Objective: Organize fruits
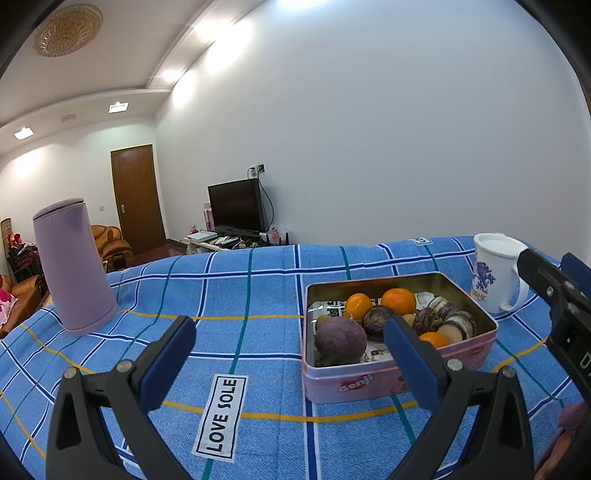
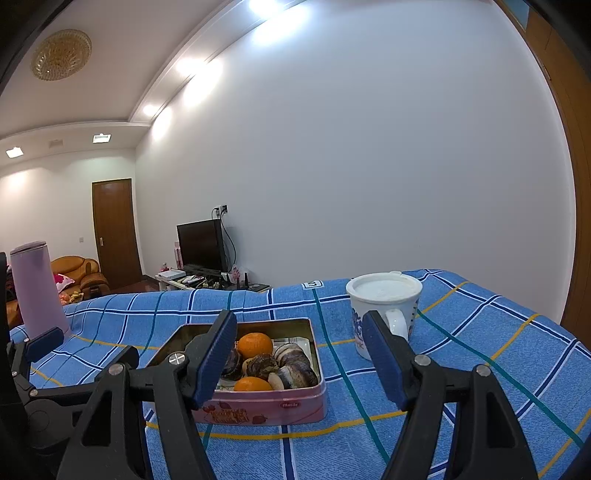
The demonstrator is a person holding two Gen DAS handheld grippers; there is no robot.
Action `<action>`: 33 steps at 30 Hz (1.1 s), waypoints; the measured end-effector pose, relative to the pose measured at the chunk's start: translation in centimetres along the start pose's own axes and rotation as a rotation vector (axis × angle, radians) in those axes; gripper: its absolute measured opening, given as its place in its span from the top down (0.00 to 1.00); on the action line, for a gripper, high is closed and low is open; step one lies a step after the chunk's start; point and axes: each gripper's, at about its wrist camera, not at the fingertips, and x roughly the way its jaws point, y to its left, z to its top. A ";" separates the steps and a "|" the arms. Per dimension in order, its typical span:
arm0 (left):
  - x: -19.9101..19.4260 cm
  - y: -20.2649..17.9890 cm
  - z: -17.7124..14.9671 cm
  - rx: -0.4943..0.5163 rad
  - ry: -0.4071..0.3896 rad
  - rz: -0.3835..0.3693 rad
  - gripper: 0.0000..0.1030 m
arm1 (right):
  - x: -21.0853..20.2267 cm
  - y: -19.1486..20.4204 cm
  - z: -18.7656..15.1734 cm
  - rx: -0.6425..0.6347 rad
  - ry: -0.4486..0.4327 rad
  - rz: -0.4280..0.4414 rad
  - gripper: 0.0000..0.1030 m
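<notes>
Holding our left gripper (image 1: 290, 363) and right gripper (image 2: 301, 360) with jaws spread wide and empty above the blue checked cloth (image 1: 258, 280), pink tin (image 2: 266, 411) before us filled with oranges (image 2: 255, 345) and dark fruits (image 1: 340, 341), white mug (image 2: 384, 310) just right of it, lilac kettle (image 1: 74, 266) well left.

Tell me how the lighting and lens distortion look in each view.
Left wrist view: ceiling lights flare on the wall, the fisheye bends the tablecloth lines, and the tin is sharp. Right wrist view: same glare up top, dark curved corners, and the mug is evenly lit.
</notes>
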 end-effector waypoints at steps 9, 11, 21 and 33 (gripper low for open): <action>0.2 0.0 -0.1 -0.003 0.010 -0.002 0.00 | 0.0 0.0 0.0 0.000 0.001 0.000 0.30; 0.2 0.1 -0.1 -0.007 0.017 0.003 0.00 | 0.0 0.0 0.0 -0.001 0.001 0.000 0.30; 0.6 0.2 -0.2 -0.007 0.041 0.020 0.00 | 0.2 0.0 -0.2 0.000 0.009 -0.002 0.30; 0.7 0.2 -0.1 -0.016 0.051 -0.007 0.00 | 0.5 -0.1 -0.2 0.002 0.019 -0.012 0.30</action>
